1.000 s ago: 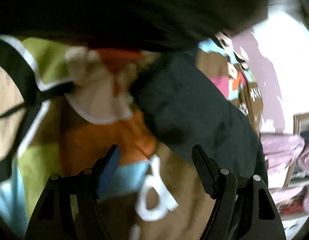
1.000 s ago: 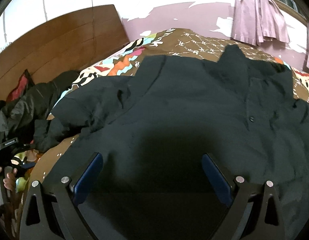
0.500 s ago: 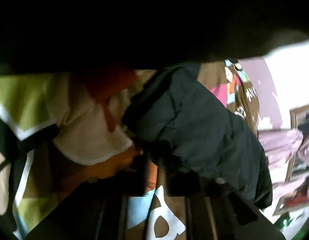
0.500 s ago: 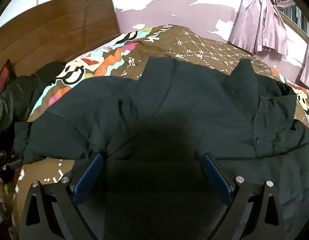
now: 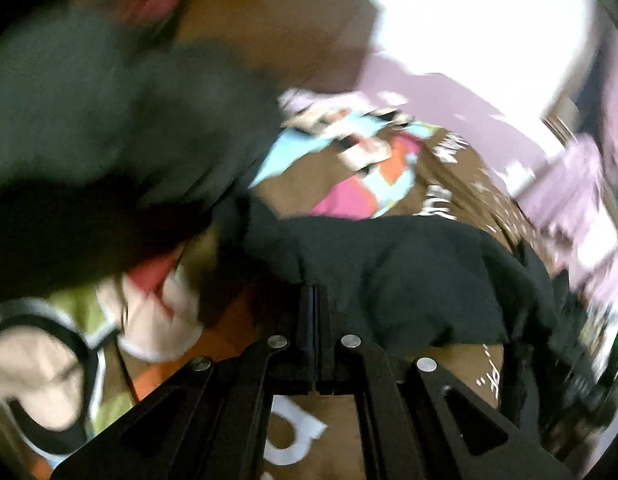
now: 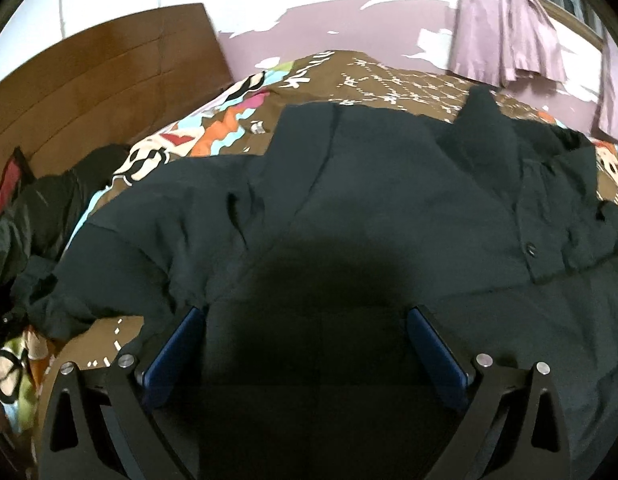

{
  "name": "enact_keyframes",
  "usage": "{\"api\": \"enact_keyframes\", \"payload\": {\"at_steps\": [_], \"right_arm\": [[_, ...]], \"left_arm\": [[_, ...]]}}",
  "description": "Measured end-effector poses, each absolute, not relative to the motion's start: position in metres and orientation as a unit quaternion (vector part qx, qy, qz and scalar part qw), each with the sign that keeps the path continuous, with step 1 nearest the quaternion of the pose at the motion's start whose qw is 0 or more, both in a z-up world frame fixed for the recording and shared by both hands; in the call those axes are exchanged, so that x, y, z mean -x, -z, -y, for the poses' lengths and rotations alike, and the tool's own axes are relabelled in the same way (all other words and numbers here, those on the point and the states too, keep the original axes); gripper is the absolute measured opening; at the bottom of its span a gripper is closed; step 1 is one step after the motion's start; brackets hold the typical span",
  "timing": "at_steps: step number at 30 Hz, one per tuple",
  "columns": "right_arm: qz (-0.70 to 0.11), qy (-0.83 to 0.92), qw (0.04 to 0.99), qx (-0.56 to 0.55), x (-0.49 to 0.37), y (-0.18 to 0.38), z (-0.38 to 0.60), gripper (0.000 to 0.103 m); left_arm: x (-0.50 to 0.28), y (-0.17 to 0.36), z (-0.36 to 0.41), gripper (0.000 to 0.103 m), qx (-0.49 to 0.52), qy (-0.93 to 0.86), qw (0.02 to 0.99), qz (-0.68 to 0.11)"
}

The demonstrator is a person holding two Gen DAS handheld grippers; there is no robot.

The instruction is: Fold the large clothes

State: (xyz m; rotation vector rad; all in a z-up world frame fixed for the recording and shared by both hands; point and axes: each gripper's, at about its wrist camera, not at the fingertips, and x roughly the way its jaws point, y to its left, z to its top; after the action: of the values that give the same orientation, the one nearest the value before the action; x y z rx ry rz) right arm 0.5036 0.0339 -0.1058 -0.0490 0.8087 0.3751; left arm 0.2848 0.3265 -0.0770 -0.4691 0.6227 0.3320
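Left wrist view: your left hand-held gripper (image 5: 315, 292) has its jaws pressed together, and the dark fabric of the black shirt (image 5: 409, 280) starts right at their tips. It looks pinched there, probably at a sleeve end or edge, though the blur keeps you from seeing the exact hold. From the tips the cloth runs ahead and off to the right, draped over the patterned bedspread (image 5: 369, 184). A second dark garment (image 5: 89, 112) lies ahead and to the left of the gripper, apart from the piece you hold. White marks on the bedspread look like lettering, but the picture is too smeared to read any of it.

Right wrist view: your right hand-held gripper (image 6: 309, 352) stands with its jaws wide apart, the blue pads (image 6: 177, 348) clear of each other and nothing pressed between them. The body of the black shirt (image 6: 389, 200) lies spread directly ahead and beneath the gripper, its long axis running across your view. The collar and button placket (image 6: 529, 216) sit ahead and to the right; the sleeve (image 6: 121, 264) trails off to the left, toward your other hand. So the left hand is the nearer one to that sleeve, and the fold likely turns on carrying it rightward over the body lying in front of the right gripper. The wooden headboard (image 6: 101, 92) is far ahead to the left, a mauve curtain (image 6: 505, 28) far ahead to the right. No brand or label shows on the shirt; the bedspread's white pattern resembles characters, not legible.
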Motion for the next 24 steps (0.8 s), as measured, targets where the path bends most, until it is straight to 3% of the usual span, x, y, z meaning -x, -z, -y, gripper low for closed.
{"api": "enact_keyframes", "payload": {"at_steps": [6,14,24], "right_arm": [[-0.393,-0.188,0.9,-0.017,-0.492,0.09,-0.009,0.103],[-0.379,-0.197,0.902,-0.056,-0.476,0.065,0.036,0.103],[-0.357,-0.191,0.91,-0.094,-0.461,0.038,0.12,0.103]], "left_arm": [[-0.285,0.028,-0.245,0.0,0.089,-0.097,0.965,-0.228],[-0.287,-0.011,-0.161,0.0,0.043,0.016,0.985,-0.169],[-0.31,-0.017,-0.055,0.0,0.023,0.15,0.969,-0.197]]}}
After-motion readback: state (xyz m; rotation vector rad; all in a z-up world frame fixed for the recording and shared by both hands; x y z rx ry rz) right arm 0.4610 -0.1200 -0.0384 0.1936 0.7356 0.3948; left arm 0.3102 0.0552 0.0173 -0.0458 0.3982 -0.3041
